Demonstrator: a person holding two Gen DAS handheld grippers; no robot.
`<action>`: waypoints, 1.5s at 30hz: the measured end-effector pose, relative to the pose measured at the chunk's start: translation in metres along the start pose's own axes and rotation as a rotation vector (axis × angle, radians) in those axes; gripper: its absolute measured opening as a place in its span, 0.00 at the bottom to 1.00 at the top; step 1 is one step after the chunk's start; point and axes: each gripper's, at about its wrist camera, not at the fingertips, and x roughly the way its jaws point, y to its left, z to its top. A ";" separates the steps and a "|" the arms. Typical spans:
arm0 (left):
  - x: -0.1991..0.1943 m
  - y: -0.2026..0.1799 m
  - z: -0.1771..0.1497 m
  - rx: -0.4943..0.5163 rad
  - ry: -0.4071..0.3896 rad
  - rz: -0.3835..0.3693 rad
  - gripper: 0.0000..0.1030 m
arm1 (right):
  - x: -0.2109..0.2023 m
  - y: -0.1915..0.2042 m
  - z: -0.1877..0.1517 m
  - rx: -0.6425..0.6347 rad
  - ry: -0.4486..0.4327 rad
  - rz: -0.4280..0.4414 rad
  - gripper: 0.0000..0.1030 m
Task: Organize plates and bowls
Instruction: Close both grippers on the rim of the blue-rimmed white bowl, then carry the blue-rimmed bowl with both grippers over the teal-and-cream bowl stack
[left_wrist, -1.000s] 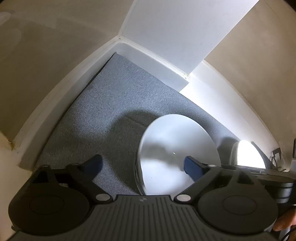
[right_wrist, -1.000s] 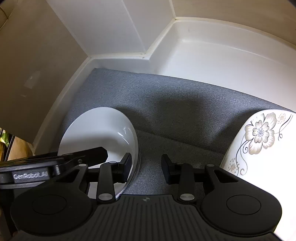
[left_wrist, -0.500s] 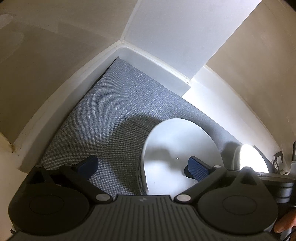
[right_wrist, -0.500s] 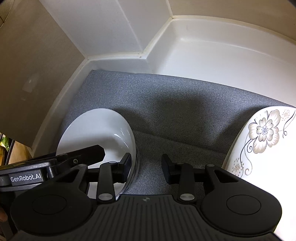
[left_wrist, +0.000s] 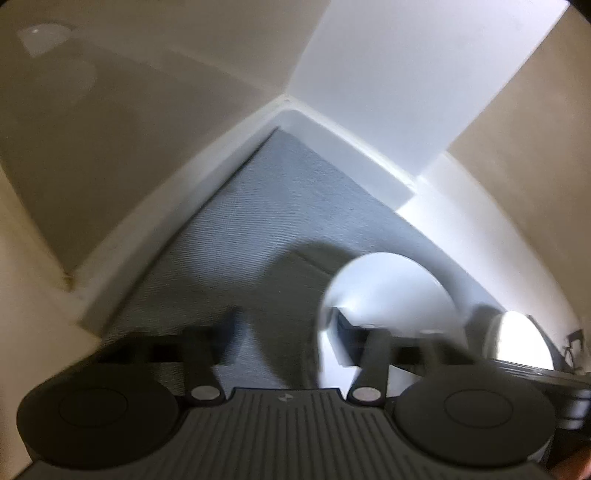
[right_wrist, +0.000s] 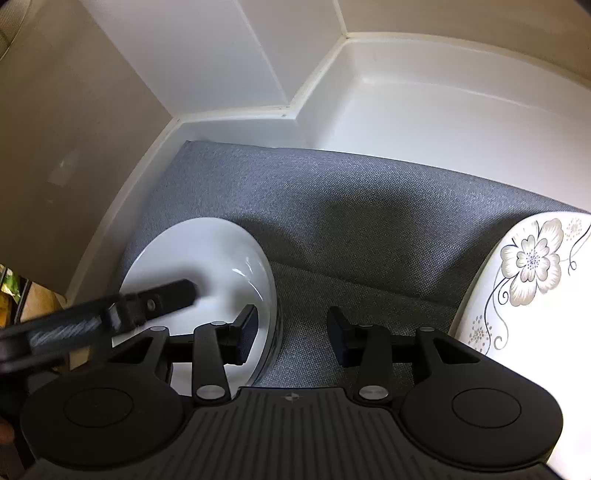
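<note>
A plain white bowl (left_wrist: 388, 291) (right_wrist: 207, 254) rests tilted on a grey mat (right_wrist: 369, 221). My left gripper (left_wrist: 286, 328) is blurred and its jaws are closing. The bowl's rim lies between them, one finger inside the bowl and the other outside, with a gap still showing. In the right wrist view one left finger (right_wrist: 166, 299) crosses the bowl. My right gripper (right_wrist: 293, 326) straddles the same bowl's near rim. Its jaws are opening, and its outer finger stands clear of the rim. A white plate with flowers (right_wrist: 535, 273) lies at the right.
White walls (right_wrist: 424, 110) of a shallow recess and beige panels (right_wrist: 66, 129) enclose the mat at the back and left. A bright round white dish (left_wrist: 524, 339) shows at the right of the left wrist view. Part of a hand (left_wrist: 576, 469) sits at the bottom right corner.
The left gripper's jaws have come much closer together around the bowl's rim, and its view has tilted and blurred. The right gripper's jaws have widened slightly. The bowl stays put.
</note>
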 end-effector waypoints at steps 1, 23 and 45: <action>0.000 0.005 0.000 -0.033 0.020 -0.045 0.25 | -0.001 0.001 -0.001 -0.002 -0.002 -0.010 0.34; -0.061 -0.025 -0.014 0.067 -0.021 -0.041 0.08 | -0.058 0.037 -0.017 -0.063 -0.098 -0.009 0.11; -0.137 -0.045 -0.062 0.160 -0.058 -0.084 0.08 | -0.141 0.057 -0.068 -0.081 -0.192 -0.037 0.11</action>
